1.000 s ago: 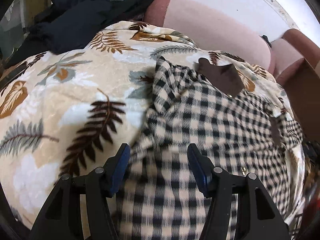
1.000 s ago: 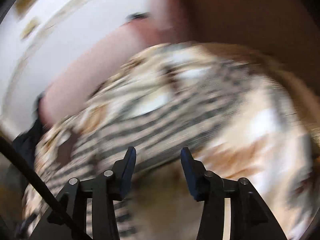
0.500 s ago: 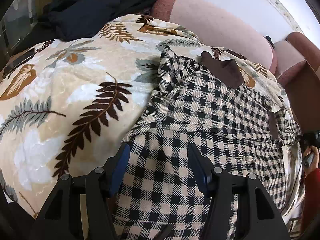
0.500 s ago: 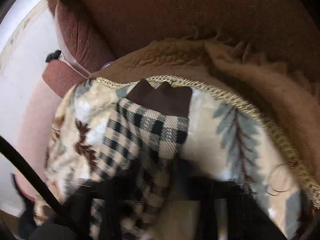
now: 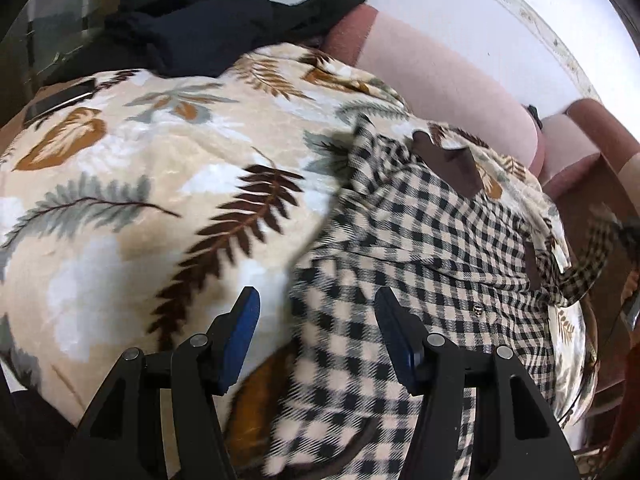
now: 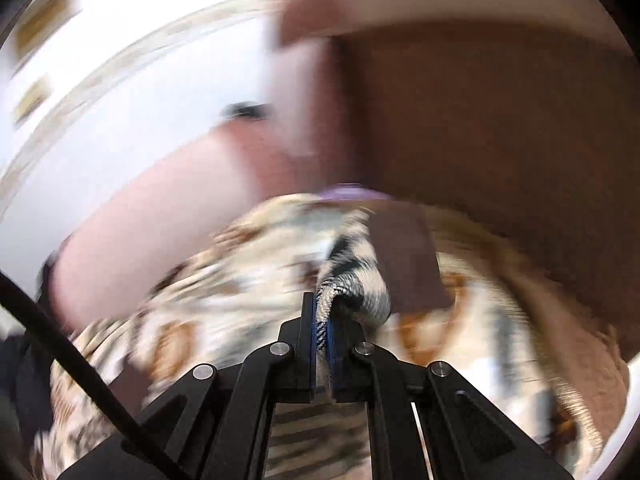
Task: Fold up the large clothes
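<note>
Woven checked shirt [image 5: 420,248] lies on plush, fuzzy leaf-print blanket [image 5: 140,184].

Black-and-cream checked shirt [image 5: 420,256] with brown collar, spread rumpled on leaf-print blanket [image 5: 140,184], sleeve lifted.

The left wrist view looks from low above the leaf-print blanket [image 5: 132,184] toward the sofa back [image 5: 448,80], across the checked shirt [image 5: 420,240]. The right wrist view, heavily blurred, sits close over the same shirt [image 6: 356,268], facing the sofa [image 6: 500,140]. Both share shirt, blanket [image 6: 240,280] and sofa.
</note>
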Available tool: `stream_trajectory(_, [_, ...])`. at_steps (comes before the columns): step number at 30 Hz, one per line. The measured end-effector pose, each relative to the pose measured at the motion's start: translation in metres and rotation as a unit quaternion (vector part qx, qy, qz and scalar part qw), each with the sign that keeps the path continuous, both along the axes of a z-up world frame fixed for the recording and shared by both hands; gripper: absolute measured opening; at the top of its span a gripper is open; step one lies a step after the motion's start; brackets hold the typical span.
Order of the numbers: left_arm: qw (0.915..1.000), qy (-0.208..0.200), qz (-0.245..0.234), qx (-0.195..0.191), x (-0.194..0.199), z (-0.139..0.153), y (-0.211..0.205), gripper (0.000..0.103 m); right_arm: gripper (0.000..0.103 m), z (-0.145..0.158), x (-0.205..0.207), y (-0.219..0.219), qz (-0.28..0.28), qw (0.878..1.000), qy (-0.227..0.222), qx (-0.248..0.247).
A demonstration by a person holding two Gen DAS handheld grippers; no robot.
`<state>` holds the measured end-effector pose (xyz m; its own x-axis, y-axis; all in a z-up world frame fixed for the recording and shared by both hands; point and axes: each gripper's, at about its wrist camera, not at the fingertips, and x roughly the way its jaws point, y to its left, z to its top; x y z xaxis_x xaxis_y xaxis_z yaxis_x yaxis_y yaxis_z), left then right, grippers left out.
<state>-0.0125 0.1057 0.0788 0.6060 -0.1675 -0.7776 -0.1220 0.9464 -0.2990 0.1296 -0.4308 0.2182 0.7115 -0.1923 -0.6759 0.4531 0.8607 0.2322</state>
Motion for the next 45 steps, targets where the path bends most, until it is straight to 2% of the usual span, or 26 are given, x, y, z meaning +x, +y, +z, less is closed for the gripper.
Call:
stream_trajectory(3, [0.9998, -0.007, 0.015, -0.004, -0.013, 0.002, 0.019, 0.059, 0.005, -0.003, 0.026, 0.095, 0.098, 0.995, 0.002, 0.0])
stream_trajectory(6, [0.9994, -0.01, 0.032, -0.009, -0.022, 0.001, 0.037, 0.059, 0.005, -0.025, 0.043, 0.199, 0.195, 0.981, 0.02, -0.002])
stream_trajectory(10, [0.998, -0.009, 0.059, -0.02, -0.031, -0.004, 0.062, 0.059, 0.005, -0.08, 0.053, 0.324, 0.305, 0.95, 0.066, 0.0])
stream_trajectory(13, [0.9966, -0.008, 0.077, -0.028, -0.036, -0.007, 0.079, 0.059, 0.006, -0.128, 0.054, 0.383, 0.356, 0.927, 0.109, -0.042])
stream_trajectory(14, [0.9963, -0.009, 0.08, -0.029, -0.038, -0.007, 0.082, 0.059, 0.01, -0.143, 0.052, 0.401, 0.368, 0.919, 0.127, -0.069])
stream_trajectory(15, [0.9961, -0.011, 0.082, -0.03, -0.039, -0.007, 0.085, 0.059, 0.012, -0.155, 0.048, 0.412, 0.377, 0.911, 0.134, -0.099])
stream_trajectory(16, [0.996, -0.014, 0.083, -0.031, -0.039, -0.007, 0.087, 0.059, 0.022, -0.161, 0.041, 0.423, 0.388, 0.903, 0.136, -0.123])
stream_trajectory(17, [0.996, -0.016, 0.082, -0.03, -0.038, -0.006, 0.088, 0.059, 0.036, -0.163, 0.029, 0.429, 0.403, 0.896, 0.131, -0.134])
stream_trajectory(19, [0.9964, -0.018, 0.079, -0.027, -0.032, -0.005, 0.087, 0.059, 0.046, -0.159, 0.012, 0.43, 0.435, 0.884, 0.117, -0.127])
stream_trajectory(20, [0.9966, -0.019, 0.076, -0.026, -0.028, -0.004, 0.085, 0.059, 0.05, -0.157, 0.003, 0.428, 0.449, 0.879, 0.113, -0.117])
stream_trajectory(24, [0.9988, -0.023, 0.04, -0.017, -0.003, 0.0, 0.059, 0.06, 0.05, -0.144, -0.034, 0.398, 0.488, 0.865, 0.106, -0.053])
stream_trajectory(26, [0.9996, -0.021, 0.016, -0.012, 0.013, 0.002, 0.04, 0.061, 0.05, -0.139, -0.05, 0.375, 0.484, 0.868, 0.106, -0.044])
stream_trajectory(28, [0.9997, -0.021, -0.011, -0.002, 0.03, 0.002, 0.019, 0.063, 0.05, -0.135, -0.062, 0.349, 0.468, 0.877, 0.107, -0.034])
stream_trajectory(34, [0.9957, -0.03, -0.076, 0.044, 0.094, 0.002, -0.052, 0.064, 0.05, -0.134, -0.074, 0.263, 0.361, 0.925, 0.109, -0.047])
stream_trajectory(37, [0.9917, -0.036, -0.106, 0.063, 0.126, -0.001, -0.087, 0.068, 0.05, -0.139, -0.07, 0.232, 0.319, 0.94, 0.115, -0.029])
stream_trajectory(40, [0.9904, -0.027, -0.101, 0.09, 0.16, -0.008, -0.102, 0.068, 0.05, -0.142, -0.066, 0.205, 0.29, 0.95, 0.116, -0.007])
stream_trajectory(41, [0.9919, -0.015, -0.09, 0.088, 0.172, -0.011, -0.098, 0.062, 0.05, -0.142, -0.065, 0.198, 0.281, 0.953, 0.115, -0.004])
stream_trajectory(42, [0.9936, -0.006, -0.079, 0.08, 0.179, -0.013, -0.092, 0.043, 0.05, -0.14, -0.064, 0.193, 0.275, 0.955, 0.113, -0.004])
stream_trajectory(44, [0.998, 0.022, -0.039, 0.044, 0.185, -0.022, -0.065, 0.016, 0.05, -0.133, -0.061, 0.183, 0.262, 0.959, 0.103, -0.006])
stream_trajectory(45, [0.9988, 0.031, -0.026, 0.027, 0.184, -0.026, -0.053, 0.015, 0.05, -0.13, -0.058, 0.179, 0.257, 0.962, 0.097, -0.006])
